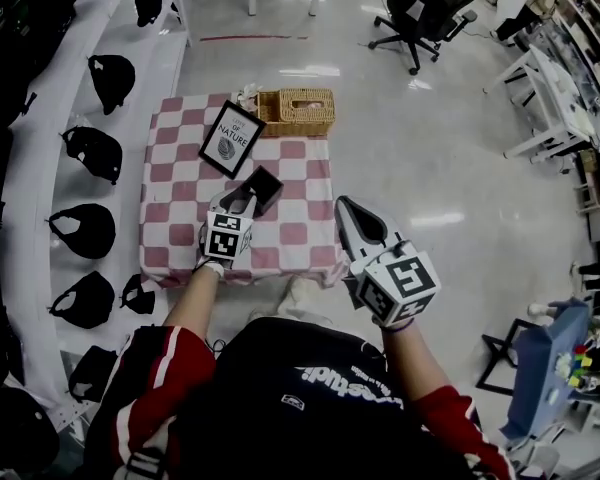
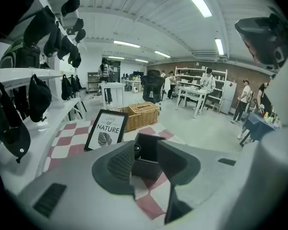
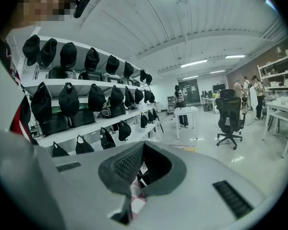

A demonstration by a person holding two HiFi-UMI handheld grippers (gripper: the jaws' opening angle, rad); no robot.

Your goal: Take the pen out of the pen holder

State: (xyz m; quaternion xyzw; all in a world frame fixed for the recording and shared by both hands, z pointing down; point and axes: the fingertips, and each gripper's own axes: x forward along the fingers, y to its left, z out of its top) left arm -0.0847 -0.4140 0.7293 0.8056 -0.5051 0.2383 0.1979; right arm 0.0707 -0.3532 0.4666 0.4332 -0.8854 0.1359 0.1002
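Note:
A black square pen holder (image 1: 262,188) stands on the red-and-white checkered table (image 1: 170,218), just ahead of my left gripper (image 1: 240,205). In the left gripper view the pen holder (image 2: 147,167) shows through the gap between the open jaws, and a dark pen end (image 2: 137,147) sticks up at its left inner corner. The left gripper (image 2: 146,162) holds nothing. My right gripper (image 1: 352,220) hangs off the table's right front corner, jaws together and empty. The right gripper (image 3: 140,169) points toward the shelves.
A wicker basket (image 1: 296,111) and a framed "Love of Nature" print (image 1: 232,138) stand at the table's far side. White shelves with black caps (image 1: 90,148) run along the left. An office chair (image 1: 425,8) and desks stand further off on the right.

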